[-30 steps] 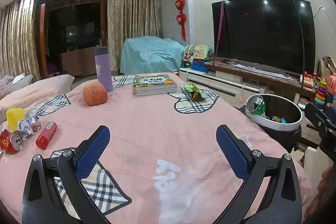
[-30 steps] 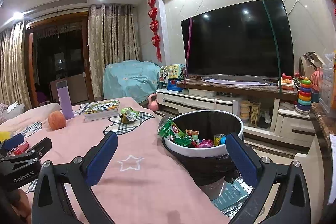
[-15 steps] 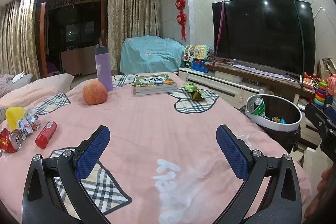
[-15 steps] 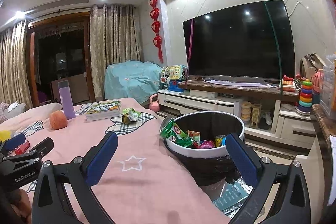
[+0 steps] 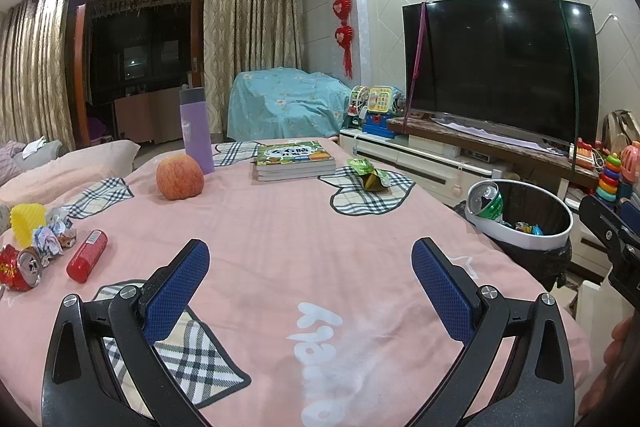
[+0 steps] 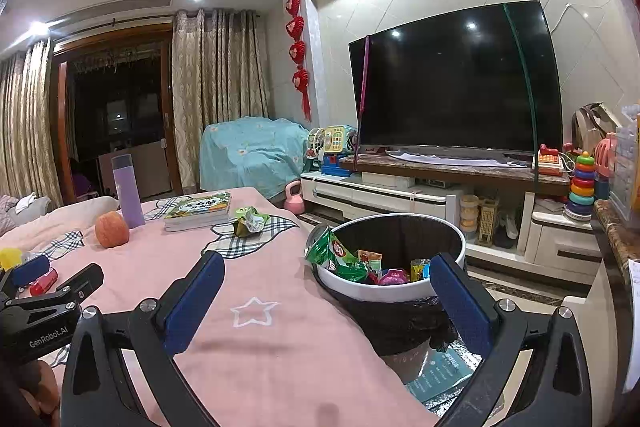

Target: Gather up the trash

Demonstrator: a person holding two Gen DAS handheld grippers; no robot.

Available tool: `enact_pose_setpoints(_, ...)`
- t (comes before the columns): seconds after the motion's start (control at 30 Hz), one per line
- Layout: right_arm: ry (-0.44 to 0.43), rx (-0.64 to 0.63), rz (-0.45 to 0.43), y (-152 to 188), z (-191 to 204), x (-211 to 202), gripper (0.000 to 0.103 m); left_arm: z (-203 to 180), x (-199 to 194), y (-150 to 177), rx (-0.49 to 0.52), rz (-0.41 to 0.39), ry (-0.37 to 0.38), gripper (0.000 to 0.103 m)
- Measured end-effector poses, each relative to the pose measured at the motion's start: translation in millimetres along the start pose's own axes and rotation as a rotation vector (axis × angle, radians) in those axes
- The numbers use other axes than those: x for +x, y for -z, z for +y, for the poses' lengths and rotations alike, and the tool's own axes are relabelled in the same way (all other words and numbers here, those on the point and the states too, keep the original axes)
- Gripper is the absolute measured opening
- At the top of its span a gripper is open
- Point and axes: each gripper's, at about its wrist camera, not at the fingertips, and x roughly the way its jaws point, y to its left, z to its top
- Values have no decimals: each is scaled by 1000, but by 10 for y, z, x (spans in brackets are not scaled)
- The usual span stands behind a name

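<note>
Meanwhile, little is changing from a second ago: the right gripper [image 6: 326, 287] is still hovering open and empty beside the trash bin [image 6: 400, 293], and the left gripper [image 5: 310, 277] is waiting open over the surface [image 5: 280, 227], where the green wrapper [image 5: 370, 177] and red can [image 5: 18, 267] are lying uncollected.

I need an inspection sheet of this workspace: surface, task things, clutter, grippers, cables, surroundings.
Surface: pink tablecloth with plaid patches.
Job's things: green wrapper, crushed red can, red tube, crumpled wrappers, yellow cup on the cloth; trash bin partly filled.
Clutter: apple, purple bottle, books.
Grippers: left hand-held gripper open, empty; right hand-held gripper open, empty.
Cables: nothing seen.
Surroundings: television, toys.
</note>
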Motion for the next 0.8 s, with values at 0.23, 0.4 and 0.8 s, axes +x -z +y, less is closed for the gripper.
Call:
enact_pose_setpoints(0.23, -6, 3, -6, -13, -5, -20, 103, -6, 1, 6, 0, 5, 7, 103)
enact_pose_setpoints(0.4, -10, 4, -7, -10, -9, -25, 103, -6, 2, 6, 2, 6, 9, 103)
enact_pose_setpoints(0.8, -19, 8, 2, -18, -2, -3, 103, -26, 50, -1, 4, 21, 18, 103)
